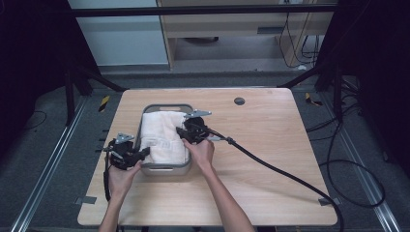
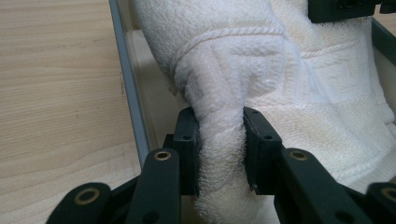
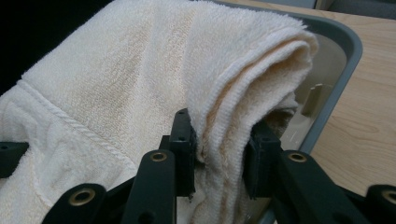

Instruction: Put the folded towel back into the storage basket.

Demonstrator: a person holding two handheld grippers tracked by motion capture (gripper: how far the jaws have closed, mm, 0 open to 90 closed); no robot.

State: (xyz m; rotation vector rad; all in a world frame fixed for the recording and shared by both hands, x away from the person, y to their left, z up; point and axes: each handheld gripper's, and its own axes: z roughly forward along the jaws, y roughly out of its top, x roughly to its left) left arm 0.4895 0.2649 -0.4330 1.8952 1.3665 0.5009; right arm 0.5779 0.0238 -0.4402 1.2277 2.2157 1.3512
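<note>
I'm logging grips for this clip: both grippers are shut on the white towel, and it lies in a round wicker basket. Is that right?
Not quite. The left gripper and right gripper are both shut on the white towel, but it lies in a grey rectangular plastic bin, not a round wicker basket, as the high view shows.

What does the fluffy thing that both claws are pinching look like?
On the wooden table sits a grey tub. Lying in it is a folded white towel, soft and bumpy, pinched by the left gripper and the right gripper.

Right claw [image 3: 219, 154] pinching folded cream towel [image 3: 116, 84], over grey tub [image 3: 348, 51]
</note>
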